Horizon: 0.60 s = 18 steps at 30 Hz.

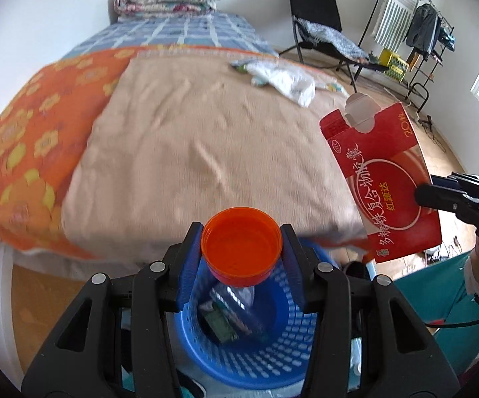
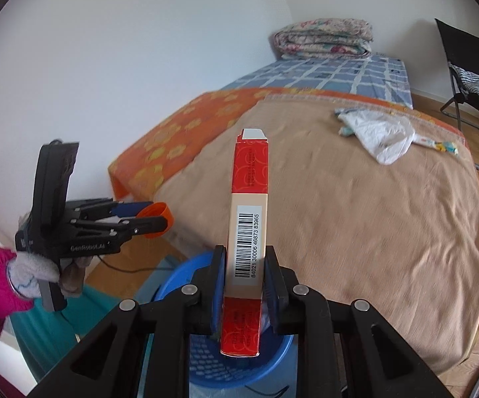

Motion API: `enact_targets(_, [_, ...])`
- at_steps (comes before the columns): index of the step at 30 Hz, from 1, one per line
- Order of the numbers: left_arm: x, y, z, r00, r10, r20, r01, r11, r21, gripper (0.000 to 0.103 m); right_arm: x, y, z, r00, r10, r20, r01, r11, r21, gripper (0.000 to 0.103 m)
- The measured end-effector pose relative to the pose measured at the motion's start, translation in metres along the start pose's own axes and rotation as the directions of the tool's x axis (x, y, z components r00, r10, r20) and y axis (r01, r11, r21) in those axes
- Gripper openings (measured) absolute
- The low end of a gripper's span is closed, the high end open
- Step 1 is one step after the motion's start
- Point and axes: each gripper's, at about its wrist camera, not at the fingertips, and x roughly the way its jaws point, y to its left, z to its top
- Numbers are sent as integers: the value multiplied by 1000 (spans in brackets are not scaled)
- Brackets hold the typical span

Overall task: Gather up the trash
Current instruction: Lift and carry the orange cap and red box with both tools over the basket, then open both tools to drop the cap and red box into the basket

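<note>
My left gripper (image 1: 242,248) pinches the cap (image 1: 241,246), my right gripper (image 2: 243,285) clamps the box (image 2: 246,232); I'd centre both over the bin (image 1: 256,361) before releasing.

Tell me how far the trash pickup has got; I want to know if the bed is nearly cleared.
Done: some wrappers already lie in the blue basket. In hand: the left gripper is shut on an orange cap and the right gripper on a red box, both above the basket. Left: a crumpled white bag and small wrappers on the bed.
</note>
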Motion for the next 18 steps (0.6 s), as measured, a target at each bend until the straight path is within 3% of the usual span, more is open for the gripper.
enact_targets(11, [26,0,-50,991,-7,-131,5,1000,-13,47,20,17,-41,994,-5,-110,0,999,-43,21])
enact_targets(18, [39,-10,-65,982,-14,-188,18,1000,19,47,36,24,-56,984,-10,-179,0,998,-57,21])
